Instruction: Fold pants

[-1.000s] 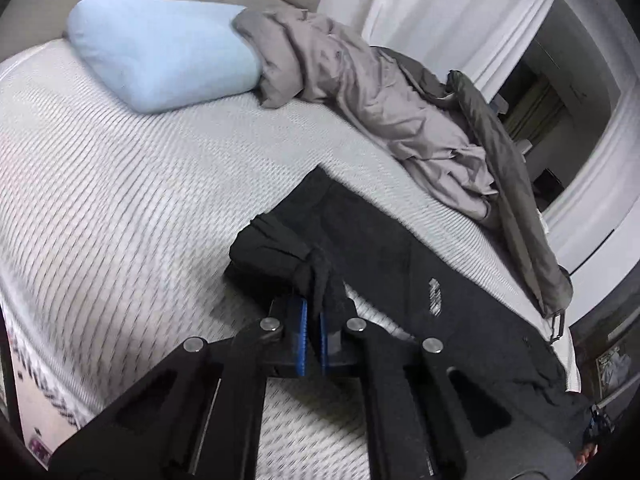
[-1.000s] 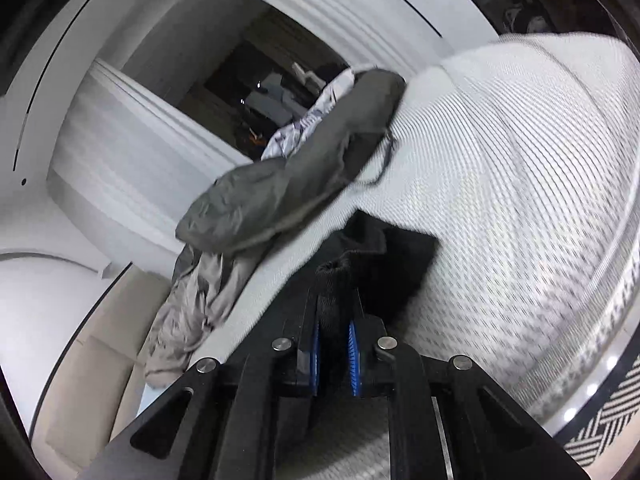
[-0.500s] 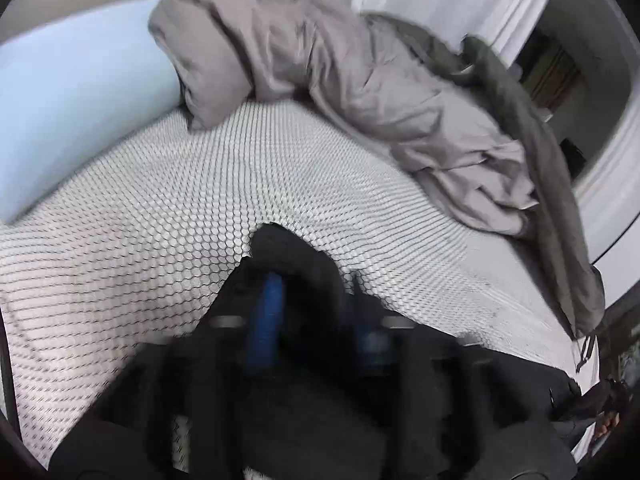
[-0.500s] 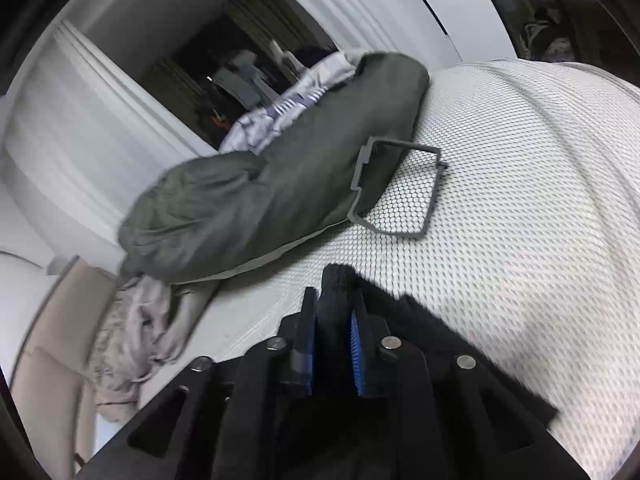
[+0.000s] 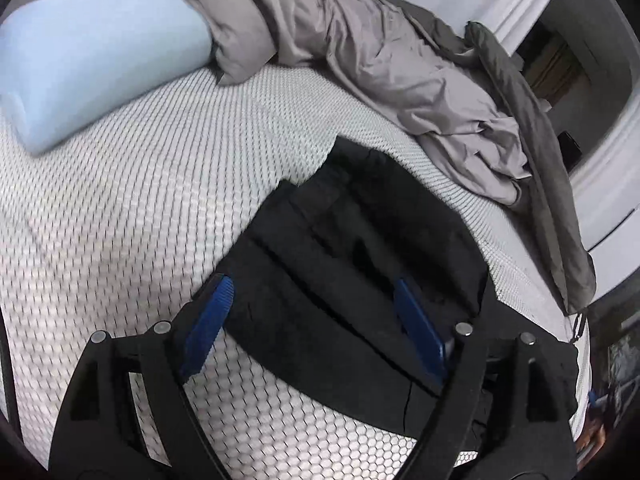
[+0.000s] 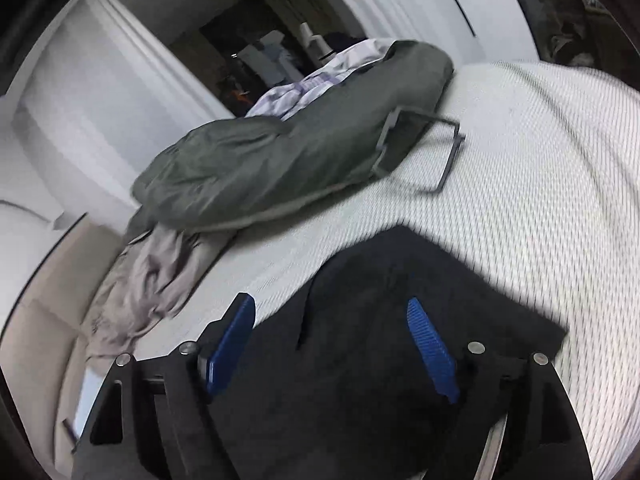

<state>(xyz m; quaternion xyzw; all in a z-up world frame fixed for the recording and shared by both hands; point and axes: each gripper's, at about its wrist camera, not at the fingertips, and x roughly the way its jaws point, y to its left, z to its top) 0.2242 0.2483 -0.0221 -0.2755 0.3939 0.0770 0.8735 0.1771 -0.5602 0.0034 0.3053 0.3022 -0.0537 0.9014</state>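
Both grippers are standing wide open over the black pants [image 5: 360, 248]
Left gripper [image 5: 316, 320] and right gripper [image 6: 332, 344] have just been opening, gripping nothing; pants are lying folded on the white mattress [image 5: 140, 208]

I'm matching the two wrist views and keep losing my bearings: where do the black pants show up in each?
Left wrist: black pants lie lower centre on the mattress, beyond the open left gripper.
Right wrist: pants fill the lower centre, under the open right gripper.
Shared landmark: the dark green bag along the bed's far edge.
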